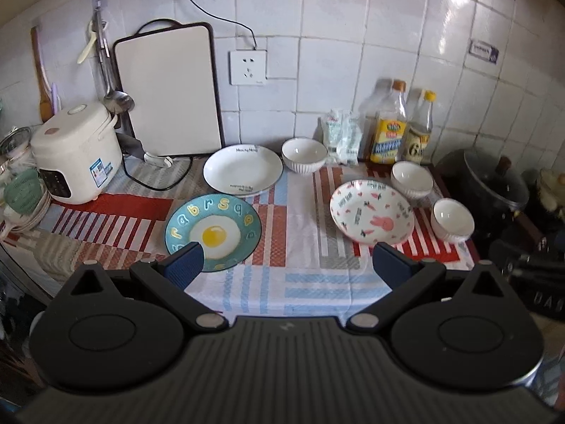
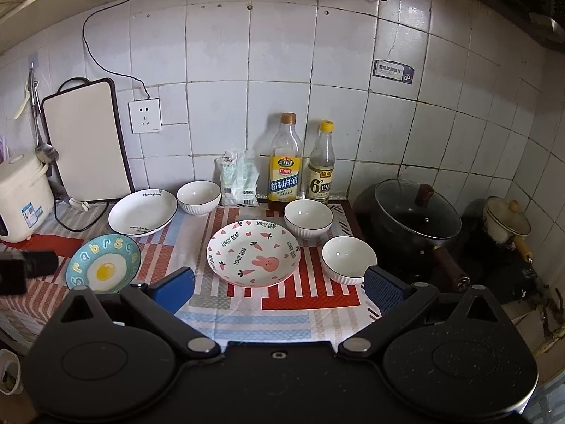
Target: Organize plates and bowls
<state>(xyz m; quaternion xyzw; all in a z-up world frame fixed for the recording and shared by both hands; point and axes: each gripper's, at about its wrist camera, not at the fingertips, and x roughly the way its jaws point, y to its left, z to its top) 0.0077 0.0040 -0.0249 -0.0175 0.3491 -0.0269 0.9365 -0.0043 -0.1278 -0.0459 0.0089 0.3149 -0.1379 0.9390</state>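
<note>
Three plates lie on the patterned cloth: a teal egg plate [image 1: 213, 231] [image 2: 103, 266], a plain white plate [image 1: 243, 170] [image 2: 142, 212] and a pink rabbit plate [image 1: 371, 211] [image 2: 253, 252]. Three white ribbed bowls stand apart: one at the back [image 1: 304, 153] [image 2: 198, 197], one by the bottles [image 1: 412, 178] [image 2: 308, 218], one at the right [image 1: 453, 219] [image 2: 348, 259]. My left gripper [image 1: 287, 261] is open and empty above the cloth's front, its left finger over the egg plate's near rim. My right gripper [image 2: 279, 288] is open and empty in front of the rabbit plate.
A rice cooker [image 1: 76, 152] and a cutting board [image 1: 168, 90] stand at the left. A packet [image 2: 238, 178] and two bottles [image 2: 285, 162] line the back wall. A lidded black pot [image 2: 416, 212] and a small pot [image 2: 506, 219] sit on the stove at right.
</note>
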